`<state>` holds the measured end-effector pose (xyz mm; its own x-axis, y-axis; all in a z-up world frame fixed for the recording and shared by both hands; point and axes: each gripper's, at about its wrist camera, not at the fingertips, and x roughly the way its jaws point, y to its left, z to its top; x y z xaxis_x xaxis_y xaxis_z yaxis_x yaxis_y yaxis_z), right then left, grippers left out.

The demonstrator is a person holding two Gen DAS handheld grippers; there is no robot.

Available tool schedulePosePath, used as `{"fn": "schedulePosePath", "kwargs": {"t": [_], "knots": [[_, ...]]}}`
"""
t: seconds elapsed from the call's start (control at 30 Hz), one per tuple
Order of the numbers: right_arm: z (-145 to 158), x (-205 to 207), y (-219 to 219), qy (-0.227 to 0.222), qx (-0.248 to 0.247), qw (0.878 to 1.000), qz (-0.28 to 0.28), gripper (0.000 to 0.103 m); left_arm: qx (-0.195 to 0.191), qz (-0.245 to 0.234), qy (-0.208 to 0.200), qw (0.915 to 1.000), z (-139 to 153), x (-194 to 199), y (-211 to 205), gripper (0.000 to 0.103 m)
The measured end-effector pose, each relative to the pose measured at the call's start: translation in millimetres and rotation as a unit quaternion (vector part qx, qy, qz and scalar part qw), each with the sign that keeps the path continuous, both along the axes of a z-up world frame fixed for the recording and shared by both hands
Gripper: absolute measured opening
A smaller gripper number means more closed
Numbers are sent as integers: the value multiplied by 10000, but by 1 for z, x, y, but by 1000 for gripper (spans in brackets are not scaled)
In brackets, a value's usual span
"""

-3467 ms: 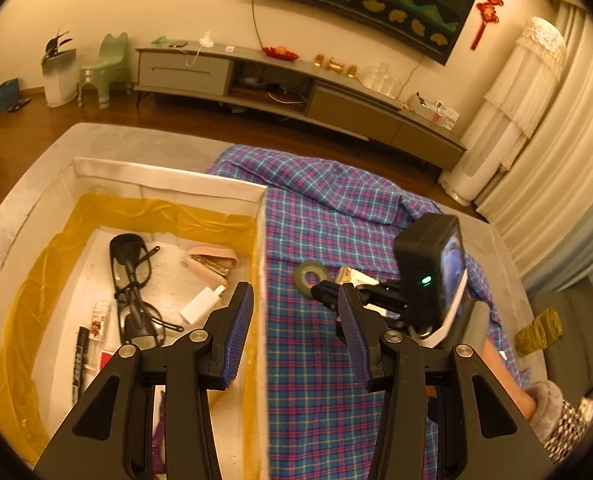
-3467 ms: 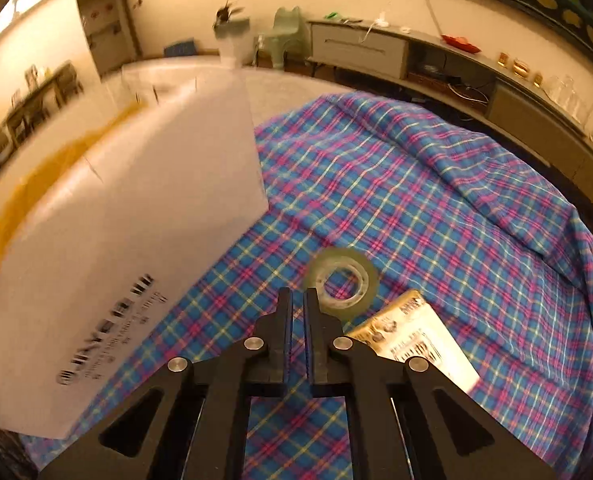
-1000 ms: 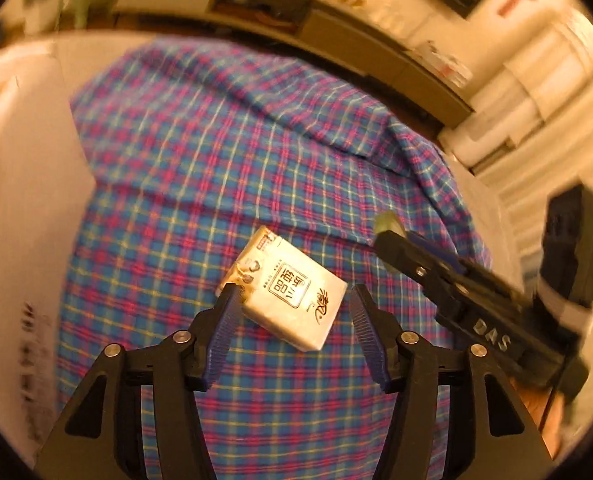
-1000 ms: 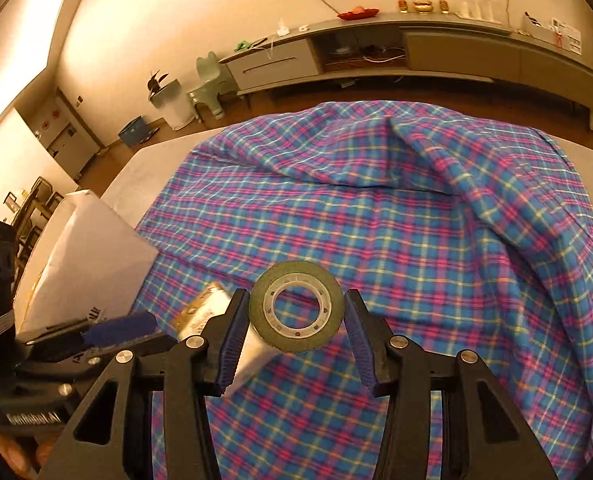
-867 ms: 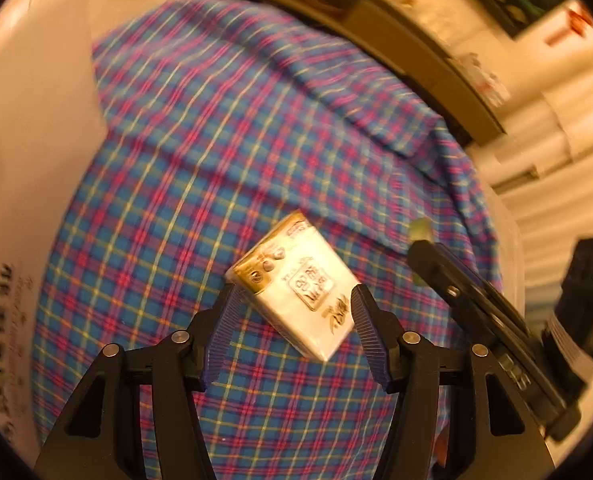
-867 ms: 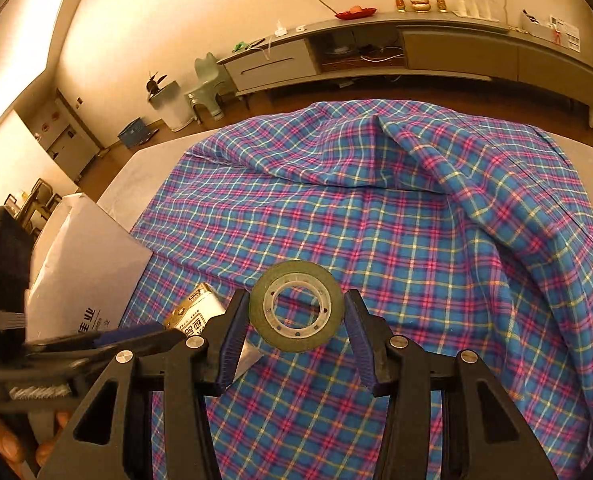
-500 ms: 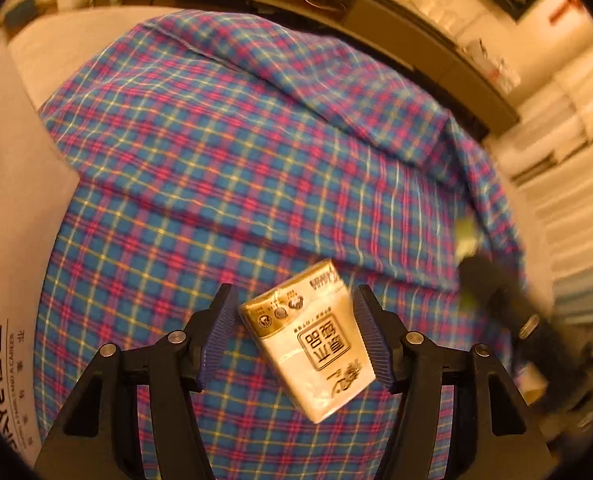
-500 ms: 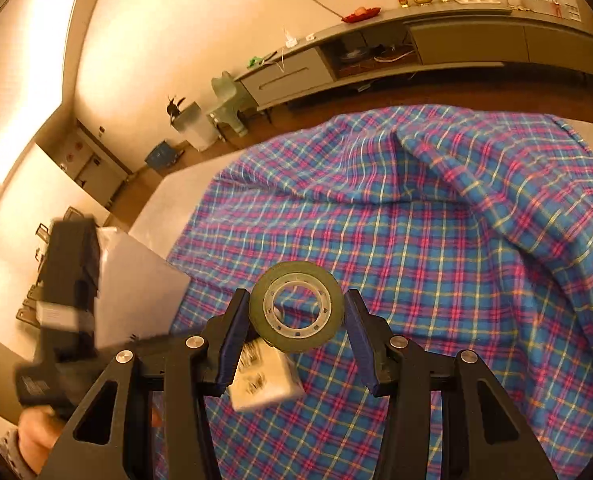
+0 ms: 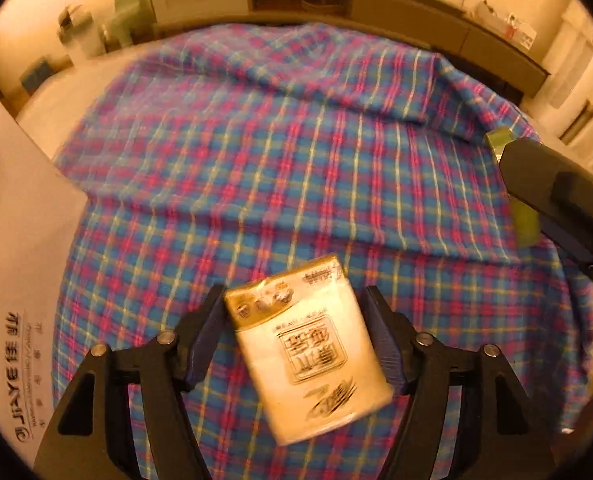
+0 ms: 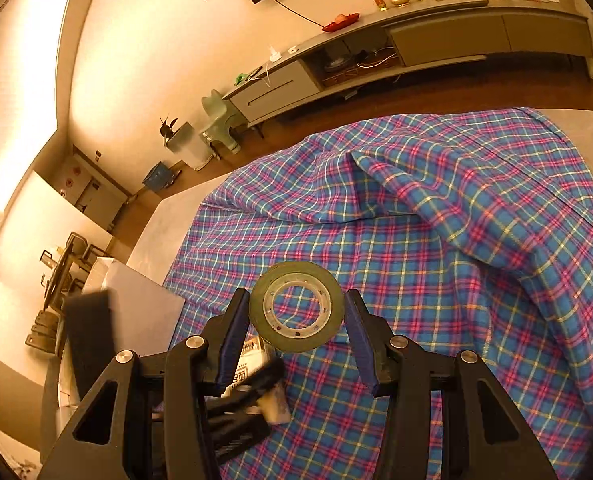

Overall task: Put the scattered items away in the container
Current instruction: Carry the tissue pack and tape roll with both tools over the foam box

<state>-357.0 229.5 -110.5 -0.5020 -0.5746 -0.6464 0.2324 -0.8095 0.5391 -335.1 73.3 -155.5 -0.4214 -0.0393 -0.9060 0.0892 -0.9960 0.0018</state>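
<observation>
While the tape roll [image 10: 296, 306] is clamped flat between the pads of the right gripper [image 10: 296, 320] and carried clear above the plaid cloth [image 10: 436, 240], the pick-up step for the tissue packet [image 9: 310, 350] is judged to be in hand. The left gripper [image 9: 292, 344] is held wide apart and pointed steeply down, the packet lying on the cloth between its fingers; no pad is seen pressing on it. A slight descent and a squeeze across the packet's narrow sides are called for next, the packet being a little askew to the jaws. Further off, at the left edge, the white wall of the box [image 9: 12, 240] is seen, where both items are presumably to be dropped.
</observation>
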Motion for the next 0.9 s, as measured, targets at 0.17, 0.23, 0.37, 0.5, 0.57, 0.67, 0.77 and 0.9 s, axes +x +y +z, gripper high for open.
{"fn": "schedulePosePath", "kwargs": {"t": [0.17,0.23,0.37,0.5,0.57,0.67,0.77,0.9], "knots": [[8,2,-2,92,-36,9999,78,49,90,-173,180,9996,4,9,-9,66],[12,3,-4,128,-28,9999,113,49,129,-182,276,9994,6,14,-14,57],[16,8,-10,183,46,9996,219,49,363,-104,452,9983,19,36,-34,56],[14,16,-20,131,194,9992,328,49,561,-81,611,9965,33,49,-50,56],[14,22,-25,110,270,9988,383,49,619,-114,707,9955,41,61,-57,56],[16,34,-35,89,384,9981,482,49,704,-193,840,9938,54,83,-63,56],[21,49,-46,102,469,9972,572,49,693,-248,986,9924,68,104,-69,56],[31,75,-62,153,521,9960,705,49,760,-268,1173,9898,84,125,-83,56]]}}
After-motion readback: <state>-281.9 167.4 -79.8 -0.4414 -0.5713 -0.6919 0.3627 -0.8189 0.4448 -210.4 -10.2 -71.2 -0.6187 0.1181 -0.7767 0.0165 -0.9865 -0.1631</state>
